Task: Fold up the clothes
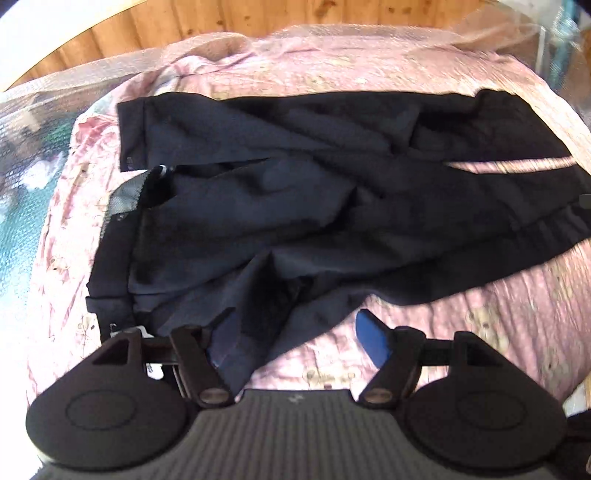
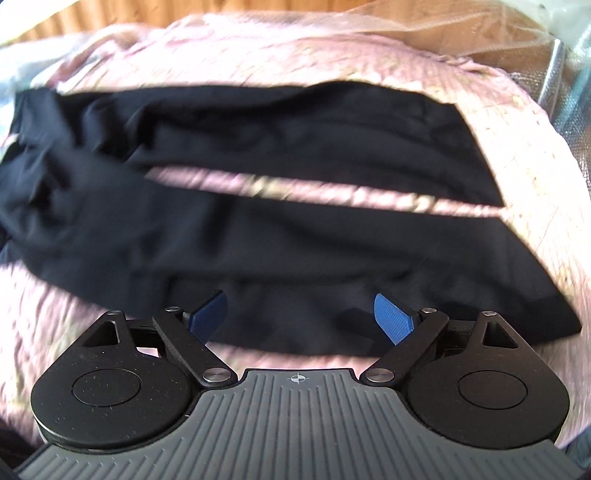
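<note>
A pair of dark navy trousers (image 1: 314, 206) lies crumpled across a pink quilted bed cover (image 1: 498, 325), waistband end at the left, legs running right. In the right wrist view the two trouser legs (image 2: 258, 236) lie side by side with a pink strip showing between them. My left gripper (image 1: 295, 339) is open, its blue pads wide apart over the near edge of the cloth at the waist end; the left pad is partly hidden by fabric. My right gripper (image 2: 301, 317) is open, pads wide apart over the near trouser leg's hem edge.
A wooden headboard or wall (image 1: 258, 18) stands behind the bed. Clear bubble-like plastic sheeting (image 1: 461, 33) lies along the far and side edges of the bed. A teal patterned area (image 1: 18, 229) shows at the far left.
</note>
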`<action>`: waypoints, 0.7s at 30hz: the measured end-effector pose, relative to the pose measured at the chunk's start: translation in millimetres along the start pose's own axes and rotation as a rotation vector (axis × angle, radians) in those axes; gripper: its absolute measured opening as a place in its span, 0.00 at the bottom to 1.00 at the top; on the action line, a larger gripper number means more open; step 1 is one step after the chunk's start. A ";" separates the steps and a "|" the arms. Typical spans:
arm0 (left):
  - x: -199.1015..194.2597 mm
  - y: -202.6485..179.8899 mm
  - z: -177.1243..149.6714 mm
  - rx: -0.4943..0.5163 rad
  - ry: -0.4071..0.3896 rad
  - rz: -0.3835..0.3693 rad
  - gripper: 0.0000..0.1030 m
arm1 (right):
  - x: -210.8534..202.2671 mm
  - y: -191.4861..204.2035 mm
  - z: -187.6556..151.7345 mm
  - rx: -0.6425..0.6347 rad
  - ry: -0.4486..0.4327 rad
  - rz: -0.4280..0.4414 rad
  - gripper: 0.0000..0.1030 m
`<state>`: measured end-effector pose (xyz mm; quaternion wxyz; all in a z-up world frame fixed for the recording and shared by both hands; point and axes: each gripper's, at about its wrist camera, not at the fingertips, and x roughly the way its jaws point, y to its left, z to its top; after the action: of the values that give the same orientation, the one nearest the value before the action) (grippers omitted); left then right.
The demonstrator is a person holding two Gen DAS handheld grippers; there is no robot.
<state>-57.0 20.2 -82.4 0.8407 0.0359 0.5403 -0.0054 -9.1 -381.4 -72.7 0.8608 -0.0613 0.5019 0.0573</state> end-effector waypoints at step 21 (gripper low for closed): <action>2.8 2.4 73.5 -0.264 0.081 0.204 0.74 | 229.4 -191.3 212.9 0.151 -0.041 -0.054 0.31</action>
<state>11.0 17.8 -54.4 0.8119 -0.0199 0.5633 0.1522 316.4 -526.8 -159.4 0.8744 -0.0084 0.4851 -0.0025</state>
